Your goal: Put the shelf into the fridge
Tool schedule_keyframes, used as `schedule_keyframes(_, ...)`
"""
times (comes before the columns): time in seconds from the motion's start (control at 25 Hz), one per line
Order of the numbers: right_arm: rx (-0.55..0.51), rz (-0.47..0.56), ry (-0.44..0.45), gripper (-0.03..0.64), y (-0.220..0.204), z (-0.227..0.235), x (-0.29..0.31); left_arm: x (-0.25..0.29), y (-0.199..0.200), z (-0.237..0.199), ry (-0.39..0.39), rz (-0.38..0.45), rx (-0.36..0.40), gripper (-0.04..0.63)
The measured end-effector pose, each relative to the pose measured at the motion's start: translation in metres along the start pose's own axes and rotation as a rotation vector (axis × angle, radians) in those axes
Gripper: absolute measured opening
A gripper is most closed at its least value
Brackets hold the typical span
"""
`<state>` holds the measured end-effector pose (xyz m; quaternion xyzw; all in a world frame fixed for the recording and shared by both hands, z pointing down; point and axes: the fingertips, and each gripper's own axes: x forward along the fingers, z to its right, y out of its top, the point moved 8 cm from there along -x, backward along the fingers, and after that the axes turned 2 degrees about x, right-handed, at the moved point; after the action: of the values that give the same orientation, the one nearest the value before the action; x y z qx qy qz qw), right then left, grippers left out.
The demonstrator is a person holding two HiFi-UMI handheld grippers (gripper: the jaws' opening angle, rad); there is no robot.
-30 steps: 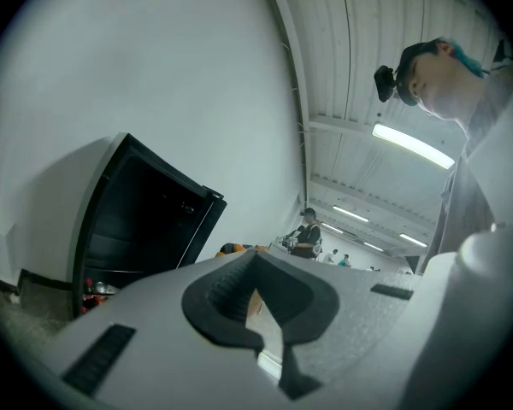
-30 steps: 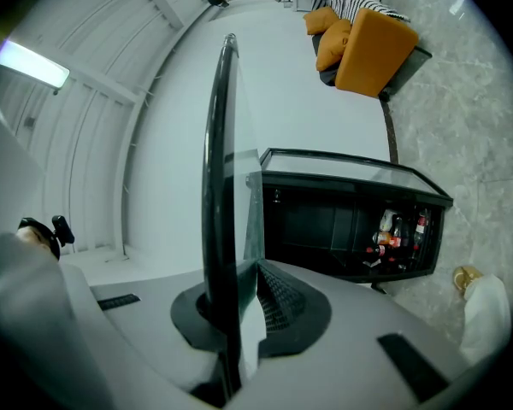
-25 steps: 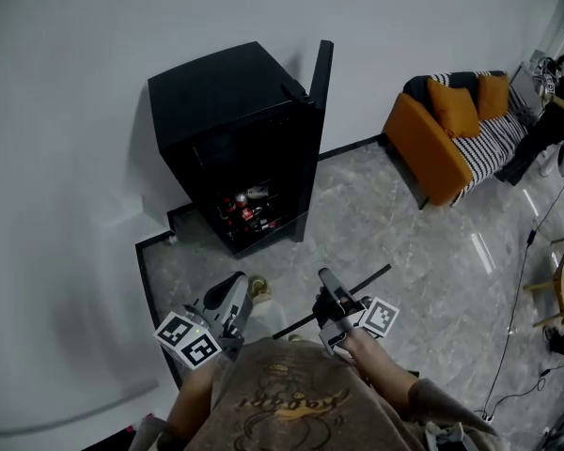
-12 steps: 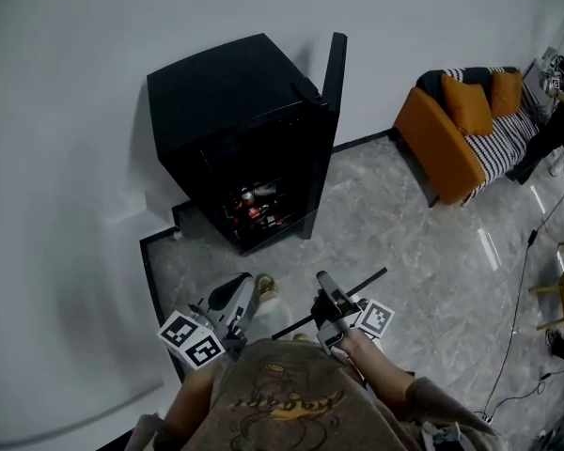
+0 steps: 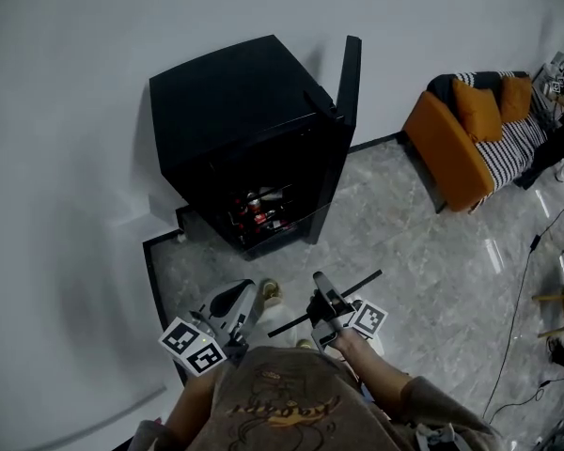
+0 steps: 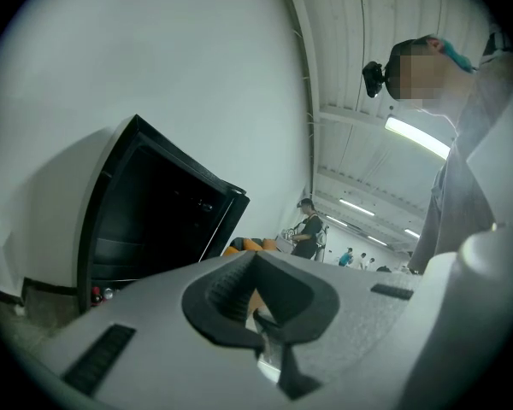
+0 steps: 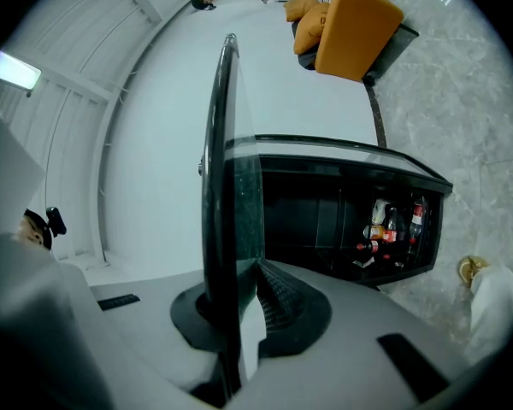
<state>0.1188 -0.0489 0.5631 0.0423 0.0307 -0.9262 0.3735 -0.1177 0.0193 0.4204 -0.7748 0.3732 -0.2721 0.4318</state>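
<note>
- At lower centre of the head view, we have the right gripper (image 5: 321,304) clamped on the shelf (image 5: 359,283), which shows as a dark bar (its own view shows the pane edge-on, rising from between the jaws).
- The left gripper (image 5: 233,308) has its jaws drawn nearly together with nothing in them.
- Change: over the last second the fridge (image 5: 240,111) has slid rightward, toward frame centre. Both grippers sit in much the same spot. We read that as the person walking up to it.
- The fridge door (image 5: 349,78) stands open, and bottles (image 5: 260,205) show in the lower part.
- The shelf is well apart from the fridge, not in yet.
- Meaning: this looks like the approach stage, and the shelf will need lining up with a free slot above the bottles.
</note>
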Motion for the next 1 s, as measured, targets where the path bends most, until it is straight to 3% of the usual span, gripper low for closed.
schedule_keyframes(1.0, 0.043, 0.058, -0.032, 0.026, 0.014, 0.073, 0.088, 0.021, 0.007, -0.053, 0.022, -0.032, -0.040, 0.005)
